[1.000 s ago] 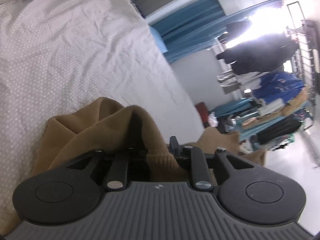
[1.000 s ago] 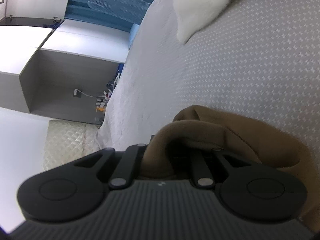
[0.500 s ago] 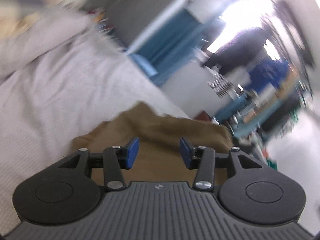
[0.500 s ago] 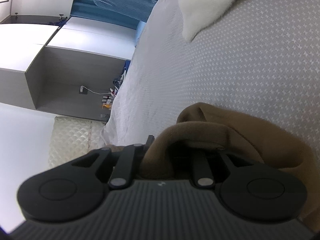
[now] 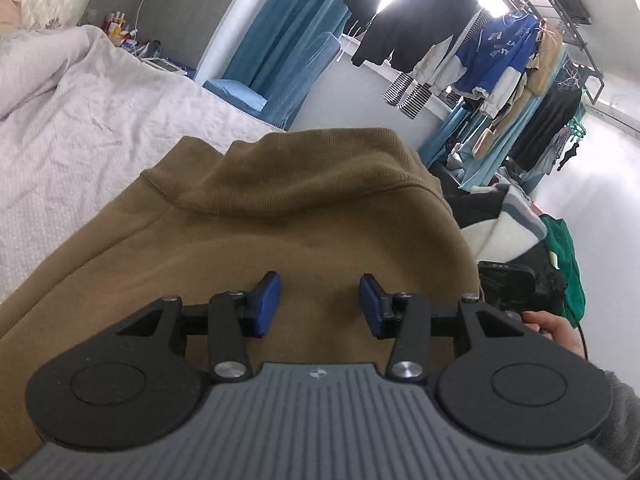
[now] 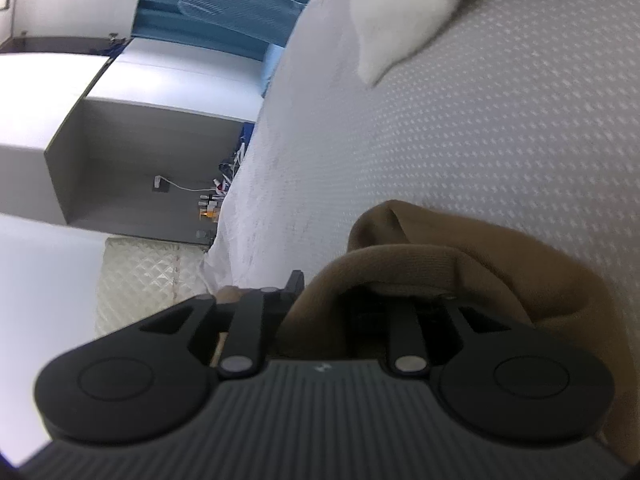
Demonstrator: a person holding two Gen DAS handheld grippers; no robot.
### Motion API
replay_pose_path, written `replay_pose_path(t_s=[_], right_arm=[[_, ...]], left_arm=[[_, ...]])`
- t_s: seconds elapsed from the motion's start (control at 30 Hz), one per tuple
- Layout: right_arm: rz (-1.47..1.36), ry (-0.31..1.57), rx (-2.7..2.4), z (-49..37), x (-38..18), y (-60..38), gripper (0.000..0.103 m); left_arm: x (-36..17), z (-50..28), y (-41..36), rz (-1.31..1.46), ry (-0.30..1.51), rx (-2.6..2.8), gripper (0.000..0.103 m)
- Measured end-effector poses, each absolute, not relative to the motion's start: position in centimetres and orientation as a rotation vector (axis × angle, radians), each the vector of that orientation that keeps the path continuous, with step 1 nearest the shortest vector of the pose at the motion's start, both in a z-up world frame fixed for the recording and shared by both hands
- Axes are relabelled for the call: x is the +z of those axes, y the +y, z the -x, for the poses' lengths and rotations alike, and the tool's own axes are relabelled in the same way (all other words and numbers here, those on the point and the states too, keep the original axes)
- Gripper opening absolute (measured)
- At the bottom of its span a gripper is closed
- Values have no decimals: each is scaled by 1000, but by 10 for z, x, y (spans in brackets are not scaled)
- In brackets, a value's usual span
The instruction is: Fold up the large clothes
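A large brown sweatshirt (image 5: 300,216) lies spread on the pale bed cover (image 5: 80,128), its ribbed edge at the far side. My left gripper (image 5: 319,305) hovers just above the cloth with its blue pads (image 5: 266,300) apart, open and empty. In the right wrist view, my right gripper (image 6: 360,304) is shut on a bunched fold of the same brown sweatshirt (image 6: 460,264), which drapes over the fingers and hides their tips. The other handset and a hand (image 5: 548,324) show at the sweatshirt's right edge.
White cloth (image 6: 400,12) lies on the bed cover (image 6: 500,120) beyond the right gripper. A pile of clothes (image 5: 516,232) sits to the right of the sweatshirt. A rack of hanging garments (image 5: 480,52) and blue curtains (image 5: 288,60) stand behind. A bedside shelf with bottles (image 6: 208,204) stands beside the bed.
My left gripper has let go of the sweatshirt, opened, and swung up and back over it. The sweatshirt now lies spread out. My right gripper still holds its fold.
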State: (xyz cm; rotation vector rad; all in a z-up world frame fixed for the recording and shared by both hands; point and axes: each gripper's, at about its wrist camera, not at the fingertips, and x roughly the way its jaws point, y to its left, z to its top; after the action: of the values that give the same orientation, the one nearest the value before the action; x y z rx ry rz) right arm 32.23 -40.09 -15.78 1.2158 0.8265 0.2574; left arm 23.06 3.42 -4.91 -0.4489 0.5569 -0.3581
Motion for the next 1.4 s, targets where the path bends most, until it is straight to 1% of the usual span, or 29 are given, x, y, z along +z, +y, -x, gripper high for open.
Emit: replay_pose_path(t_s=[0.13,0.17,0.2,0.23,0.3,0.5,0.63,0.8,0.83,0.87,0.97,1.0,1.03,1.07,1.23,1.4], right_arm=[[-1244,849,290,-311,-152,-414,39],[-1257,836,302,-306,-149,-420,48],[-1269,812,314,-299,-145,-425,59],[-1274,783,324,-291,-141,-432,65],[-1208,747,300,-273,-127,-441,84],[-957,654,212,-235,-88,-424,83],[-701,566,304,-225,-50,-374,83],[-408,520,380,-214,-31,-310,83],[-367,516,403,-210,-30,-296,82],[-339,514,423,-206,-30,-290,79],[-267,527,475,-203,-31,-262,76],[-239,539,482,-203,-33,-254,68],[-214,553,487,-203,-35,-247,64],[-191,566,490,-202,-39,-239,62],[-39,555,460,-195,-51,-213,63],[-37,597,442,-199,-56,-204,63]], left_arm=[[-48,-233,31,439,565,-349,51],[-46,-234,29,434,566,-344,51],[-46,-234,29,433,566,-340,51],[-45,-236,29,434,566,-338,51],[-44,-236,28,431,563,-333,51],[-24,-229,18,364,570,-304,51],[-10,-213,14,336,525,-302,51],[4,-197,14,326,444,-344,51],[5,-197,13,327,440,-346,51],[5,-197,13,325,440,-345,51],[-1,-201,11,317,461,-338,51],[-5,-203,11,315,476,-337,51],[-8,-206,10,308,491,-334,51],[-11,-209,8,296,508,-336,51],[-23,-219,-6,224,564,-314,51],[-27,-225,-9,219,585,-305,52]])
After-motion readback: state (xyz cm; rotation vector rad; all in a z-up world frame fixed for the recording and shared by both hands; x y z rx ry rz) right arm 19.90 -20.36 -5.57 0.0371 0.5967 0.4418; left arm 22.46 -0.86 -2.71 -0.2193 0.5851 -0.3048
